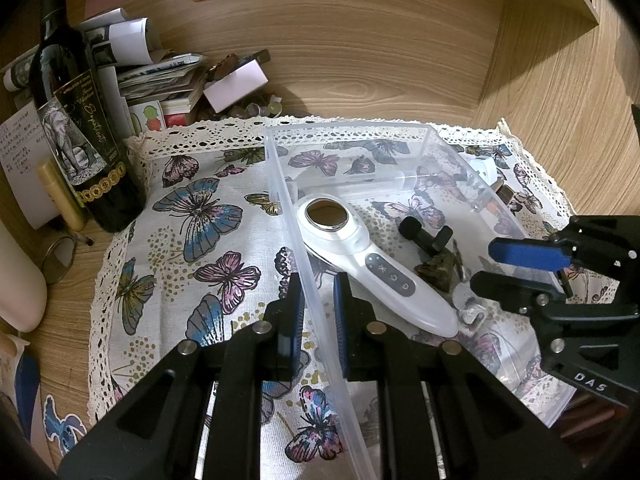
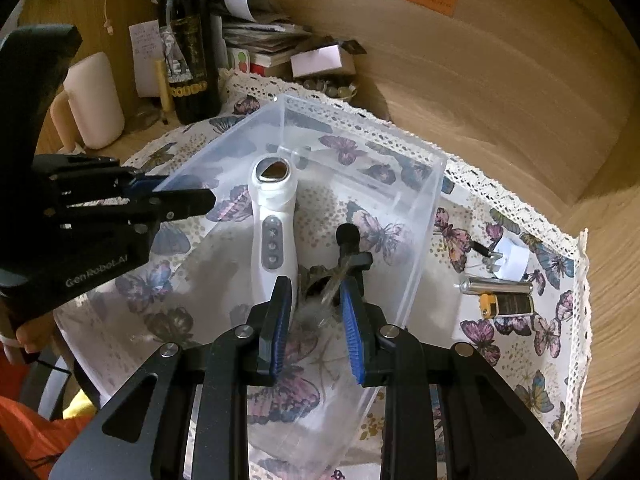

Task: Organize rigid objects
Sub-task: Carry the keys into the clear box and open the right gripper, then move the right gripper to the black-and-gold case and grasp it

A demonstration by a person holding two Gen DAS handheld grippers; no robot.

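Left gripper (image 1: 318,312) fingers clamp the clear bin (image 2: 424,240) wall; right gripper (image 2: 314,316) fingers open, empty, over bin; battery (image 2: 508,304) outside at 3 o'clock, axis 9–3.

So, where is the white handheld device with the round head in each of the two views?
Left wrist: the white handheld device lies in the middle, inside the clear plastic box, round head toward the back wall.
Right wrist: the device lies centre-left in the box, head away from the camera.
Shared landmark: the wine bottle.
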